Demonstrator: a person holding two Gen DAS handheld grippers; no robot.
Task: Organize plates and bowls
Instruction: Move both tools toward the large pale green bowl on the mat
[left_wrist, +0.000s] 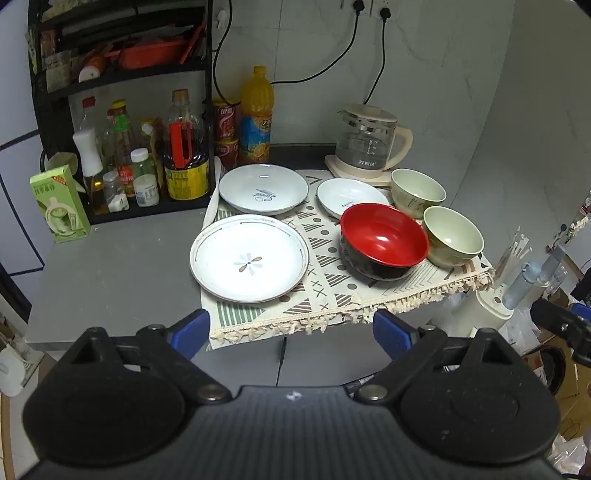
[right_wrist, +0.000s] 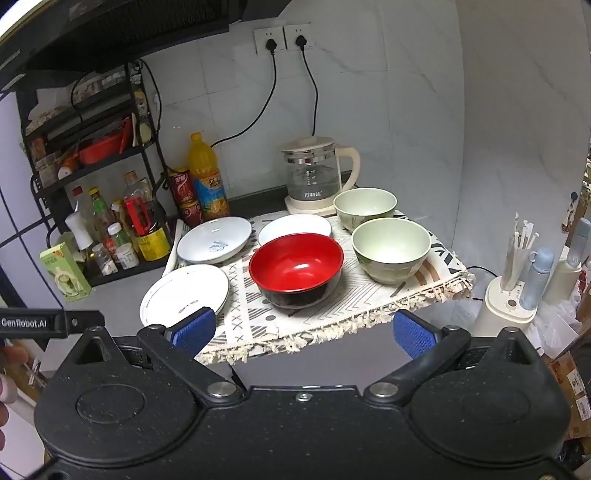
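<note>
A: Status?

B: Both grippers hung back off the table (left_wrist: 110, 273) edge, jaws spread wide, holding nothing. Left gripper (left_wrist: 291, 332), right gripper (right_wrist: 304, 330).

A: Dishes?

B: All on the mat (left_wrist: 332, 295). Three plates left: flower plate (left_wrist: 249, 258) in front, "Sweet" plate (left_wrist: 263, 189) behind, small plate (left_wrist: 347, 195) mid-back. Red bowl (left_wrist: 384, 242) centre, touching the near green bowl (left_wrist: 452, 236); far green bowl (left_wrist: 417, 192) sat by the kettle (left_wrist: 369, 144).

A: Why held off?

B: My guess: sizing up what to stack first. Nothing nested yet.

A: Readable text?

B: "GenRobot.AI" on the left gripper's body in the right view. Kettle and bottle (left_wrist: 256, 114) labels were Chinese, too small to read.
</note>
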